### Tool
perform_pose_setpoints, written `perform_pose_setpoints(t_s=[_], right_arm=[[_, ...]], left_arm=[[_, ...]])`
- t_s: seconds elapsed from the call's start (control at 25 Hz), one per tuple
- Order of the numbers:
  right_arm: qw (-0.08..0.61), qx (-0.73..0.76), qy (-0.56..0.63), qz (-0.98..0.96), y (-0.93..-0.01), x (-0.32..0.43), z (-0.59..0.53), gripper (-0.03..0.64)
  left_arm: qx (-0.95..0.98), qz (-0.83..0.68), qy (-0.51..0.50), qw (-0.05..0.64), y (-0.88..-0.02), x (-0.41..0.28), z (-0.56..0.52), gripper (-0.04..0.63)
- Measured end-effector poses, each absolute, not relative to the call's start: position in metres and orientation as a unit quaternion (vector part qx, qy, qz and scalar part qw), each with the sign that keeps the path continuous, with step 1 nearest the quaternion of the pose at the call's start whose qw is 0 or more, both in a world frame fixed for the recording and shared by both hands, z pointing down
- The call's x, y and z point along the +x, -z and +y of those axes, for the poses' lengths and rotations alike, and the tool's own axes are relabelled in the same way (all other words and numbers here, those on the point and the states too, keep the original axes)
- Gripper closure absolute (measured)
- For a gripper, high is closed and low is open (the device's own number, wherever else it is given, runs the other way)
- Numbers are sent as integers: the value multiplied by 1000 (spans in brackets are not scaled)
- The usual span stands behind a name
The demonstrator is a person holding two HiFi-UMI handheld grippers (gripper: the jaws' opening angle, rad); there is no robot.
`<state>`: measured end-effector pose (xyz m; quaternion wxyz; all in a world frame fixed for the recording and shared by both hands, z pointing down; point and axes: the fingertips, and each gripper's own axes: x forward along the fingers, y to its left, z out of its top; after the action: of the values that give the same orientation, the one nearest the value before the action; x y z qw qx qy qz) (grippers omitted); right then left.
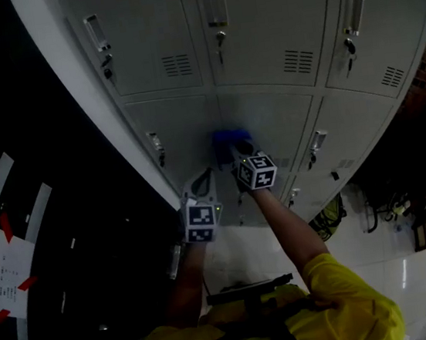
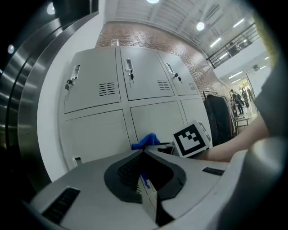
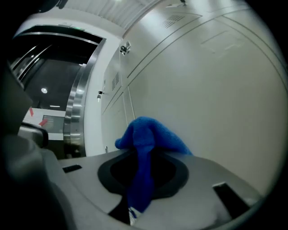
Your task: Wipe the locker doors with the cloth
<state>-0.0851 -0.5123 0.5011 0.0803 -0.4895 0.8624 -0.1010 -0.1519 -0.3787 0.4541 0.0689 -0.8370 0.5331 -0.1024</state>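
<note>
We pinch the soft, light blue cloth (image 3: 150,134) by a bunched fold in our right gripper's (image 3: 143,152) jaws; the left gripper's (image 2: 146,155) jaws sit closed and empty.

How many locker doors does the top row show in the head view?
3: left grey metal locker door, middle door, right door. More may lie beyond the picture's right edge.

The person is reaching both arms forward. The right arm (image 1: 287,227), bare below a yellow sleeve (image 1: 351,299), is stretching further out, and the right gripper (image 1: 235,148) is pinching a cloth (image 3: 148,134) between its jaws. The left arm (image 1: 185,286) is holding back. The left gripper (image 1: 200,184) is sitting lower and just beside the right, with its jaws together.
</note>
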Motion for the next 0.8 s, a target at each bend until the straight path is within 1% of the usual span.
perform_pose_setpoints(t_s=[0.16, 0.28, 0.4, 0.52, 0.68, 0.8], right_arm=[[82, -497, 81, 860, -494, -62, -492, 544], [68, -536, 71, 838, -509, 1, -472, 543], [32, -585, 91, 806, -557, 77, -459, 543], [11, -604, 117, 788, -600, 125, -460, 544], [19, -600, 134, 788, -616, 130, -473, 545], [11, -563, 151, 813, -630, 101, -477, 545]], left_arm=[[-839, 525, 131, 65, -470, -151, -396, 595], [-842, 523, 122, 57, -476, -144, -405, 595], [-850, 510, 115, 63, -476, -128, -409, 595], [-862, 490, 112, 61, -478, -109, -408, 595], [-872, 475, 106, 47, -477, -95, -409, 595], [-872, 475, 105, 51, -474, -94, -405, 595]])
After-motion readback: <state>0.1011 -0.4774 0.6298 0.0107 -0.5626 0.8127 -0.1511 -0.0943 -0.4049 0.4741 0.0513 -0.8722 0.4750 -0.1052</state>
